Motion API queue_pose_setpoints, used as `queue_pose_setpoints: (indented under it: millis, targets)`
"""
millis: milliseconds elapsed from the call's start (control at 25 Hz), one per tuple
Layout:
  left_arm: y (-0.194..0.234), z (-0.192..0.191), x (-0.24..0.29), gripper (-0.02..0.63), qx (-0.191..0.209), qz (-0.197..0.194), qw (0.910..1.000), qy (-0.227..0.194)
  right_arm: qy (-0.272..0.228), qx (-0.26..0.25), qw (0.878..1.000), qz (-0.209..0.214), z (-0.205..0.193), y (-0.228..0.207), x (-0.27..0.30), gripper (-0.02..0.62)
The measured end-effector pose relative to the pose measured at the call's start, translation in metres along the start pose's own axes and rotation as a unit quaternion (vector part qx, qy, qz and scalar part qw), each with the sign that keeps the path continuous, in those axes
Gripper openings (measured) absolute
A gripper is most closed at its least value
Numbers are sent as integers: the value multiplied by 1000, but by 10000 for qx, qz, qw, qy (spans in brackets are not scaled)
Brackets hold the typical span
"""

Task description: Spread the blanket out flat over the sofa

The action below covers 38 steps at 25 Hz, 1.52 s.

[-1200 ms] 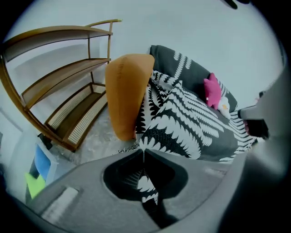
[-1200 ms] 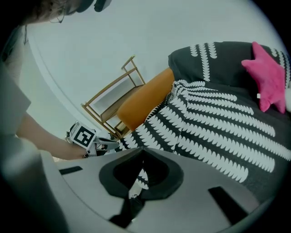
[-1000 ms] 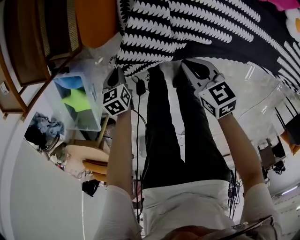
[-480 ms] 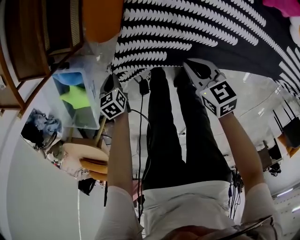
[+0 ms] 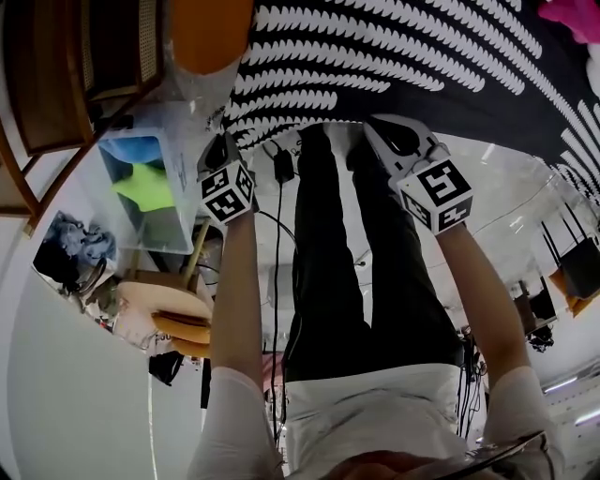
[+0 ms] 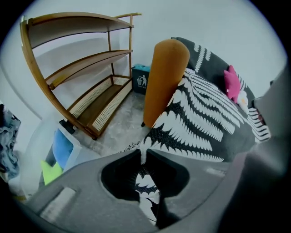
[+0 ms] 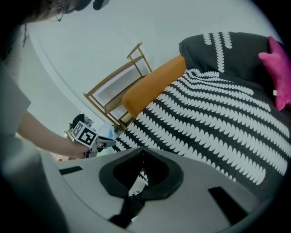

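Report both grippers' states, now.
Left gripper: blanket edge pinched between its jaws, jaws opening.
Right gripper: closed on the blanket edge.

— Where is the blanket lying?
— The blanket (image 5: pixel 403 56) is lying over the sofa (image 5: pixel 202 33), with the sofa's arm (image 6: pixel 168 68) standing out at its left end.
— And beyond the arm?
— A shelf unit (image 5: pixel 75 75) is standing to its left, and a waste bin (image 6: pixel 142 82) is sitting between them by the wall. A storage box (image 5: pixel 150 183) is sitting on the floor before the shelves. A cushion (image 5: pixel 567 11) is resting on the blanket, far right.
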<state>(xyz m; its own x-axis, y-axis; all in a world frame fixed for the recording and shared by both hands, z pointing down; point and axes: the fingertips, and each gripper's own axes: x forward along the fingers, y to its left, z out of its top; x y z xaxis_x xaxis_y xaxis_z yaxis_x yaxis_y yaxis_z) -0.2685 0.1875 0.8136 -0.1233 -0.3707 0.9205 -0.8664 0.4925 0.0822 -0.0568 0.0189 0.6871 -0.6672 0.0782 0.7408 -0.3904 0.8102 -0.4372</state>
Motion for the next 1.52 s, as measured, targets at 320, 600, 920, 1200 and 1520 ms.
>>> queue_pose_setpoints:
  millis: [320,600,920,1200,1520]
  targets:
    - [5,18,0,146,-184,237,9994,-179,-16,13,10000,-23,-3,-4,-3,5]
    - [-4,44,-23,181,43,145,9992,-380,-119,-77,9998,-101,11,1,-27,5]
    - [-39,75,-71,183,194,59,9981,-584,-285,-196,9991,-256,36,0,-86,5]
    - [-53,112,-123,183,345,-9,9954,-889,-594,-314,9970,-387,71,17,-129,5]
    - [-94,143,-208,181,515,-330,9928,-1027,-679,-246,9961,-504,99,39,-202,5]
